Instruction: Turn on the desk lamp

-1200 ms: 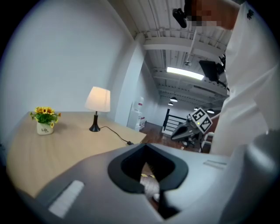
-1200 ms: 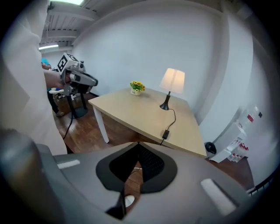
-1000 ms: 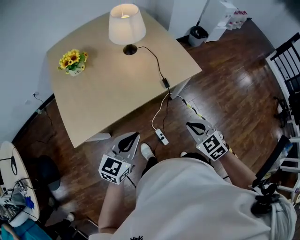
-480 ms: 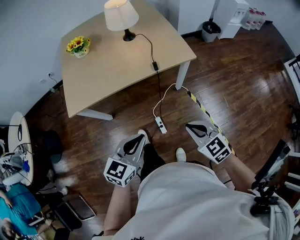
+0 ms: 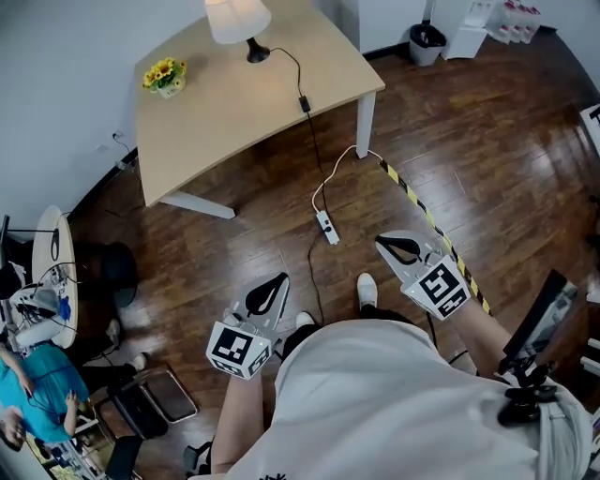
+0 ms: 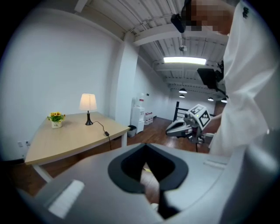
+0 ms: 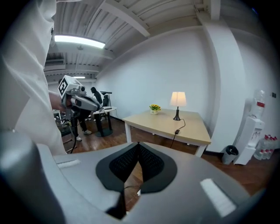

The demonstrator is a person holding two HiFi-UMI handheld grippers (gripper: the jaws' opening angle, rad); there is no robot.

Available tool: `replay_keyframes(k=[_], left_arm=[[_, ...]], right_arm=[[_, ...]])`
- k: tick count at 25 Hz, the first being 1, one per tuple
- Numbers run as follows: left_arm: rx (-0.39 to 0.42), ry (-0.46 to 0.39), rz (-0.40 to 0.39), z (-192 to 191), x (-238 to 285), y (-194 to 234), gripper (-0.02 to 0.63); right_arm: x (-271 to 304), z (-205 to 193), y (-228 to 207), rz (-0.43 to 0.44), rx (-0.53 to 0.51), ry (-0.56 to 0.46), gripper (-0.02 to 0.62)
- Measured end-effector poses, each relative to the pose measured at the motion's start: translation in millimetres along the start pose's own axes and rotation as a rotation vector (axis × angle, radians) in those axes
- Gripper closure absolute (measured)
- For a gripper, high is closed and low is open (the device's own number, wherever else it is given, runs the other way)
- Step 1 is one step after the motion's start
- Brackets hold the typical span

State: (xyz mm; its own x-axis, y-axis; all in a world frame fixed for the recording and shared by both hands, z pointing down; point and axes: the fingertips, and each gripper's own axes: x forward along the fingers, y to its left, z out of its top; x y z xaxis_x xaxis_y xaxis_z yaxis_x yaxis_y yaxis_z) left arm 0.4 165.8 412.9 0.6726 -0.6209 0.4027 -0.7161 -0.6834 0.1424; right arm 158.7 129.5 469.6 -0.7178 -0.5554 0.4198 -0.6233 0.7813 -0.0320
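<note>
- As I back the rig away from the pale wooden tabletop (image 5: 234, 112), it shrinks toward the top of the head view; a second ago it filled the middle of the view, and now a wide stretch of dark wooden floor (image 5: 450, 141) lies between it and my feet.
- The white-shaded desk lamp on its slim black stem (image 5: 238, 19) stands at the far corner of the tabletop, just as it did a second ago, with its shade glowing warm in both gripper views. I judge it lit.
- Its black cord with the small inline switch (image 5: 304, 101) runs across the tabletop, over the near edge and down to a white power strip (image 5: 326, 227) on the floor.
- The little pot of yellow sunflowers (image 5: 165, 75) sits well apart from the lamp, on the left side of the tabletop.
- The left gripper (image 5: 277, 283) hangs low by my knee with its fingers (image 6: 117, 173) brought together at the tips and nothing between them.
- The right gripper (image 5: 382, 244) is the same: its fingers (image 7: 124, 164) meet at the tips and are empty.
- With the lamp apparently on, both grippers empty and me well clear, I take the switching as done and this as the retreat.
</note>
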Motion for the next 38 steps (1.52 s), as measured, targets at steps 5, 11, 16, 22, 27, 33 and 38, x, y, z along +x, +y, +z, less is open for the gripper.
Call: replay_keyframes(k=[5,11,16,22,27,33,38], left_arm=[[0.012,-0.047,-0.042,-2.3,-28.9,-7.9,0.591],[0.02,-0.099,-0.068,-9.9,-78.1,5.1,0.591],[0.014,-0.115,-0.098,-25.7,-114.6,17.5,0.591],[0.033,-0.114,-0.117,-39.2,-151.5,30.6,0.591],[0.04,-0.096,-0.156,-55.5,-168.8,31.1,0.591],[0.047,-0.098,-0.208,-59.3,-171.5,19.1,0.591],[0.05,-0.092,-0.217,-63.1,-173.9,16.8,0.591]], right_arm=[[-18.9,15.4,15.8,-0.091,0.021,-0.058,0.595],[-12.3,42.2,61.5,-0.137,0.004,-0.083,0.595],[-8.7,64.9,99.7,-0.173,-0.037,-0.092,0.595],[1.1,83.2,140.4,-0.202,-0.016,-0.08,0.595],[2.1,81.3,173.2,-0.231,-0.018,-0.079,0.595],[-1.5,76.1,189.1,-0.243,-0.015,-0.05,0.595],[-2.5,74.2,195.5,-0.246,-0.018,-0.047,0.595]])
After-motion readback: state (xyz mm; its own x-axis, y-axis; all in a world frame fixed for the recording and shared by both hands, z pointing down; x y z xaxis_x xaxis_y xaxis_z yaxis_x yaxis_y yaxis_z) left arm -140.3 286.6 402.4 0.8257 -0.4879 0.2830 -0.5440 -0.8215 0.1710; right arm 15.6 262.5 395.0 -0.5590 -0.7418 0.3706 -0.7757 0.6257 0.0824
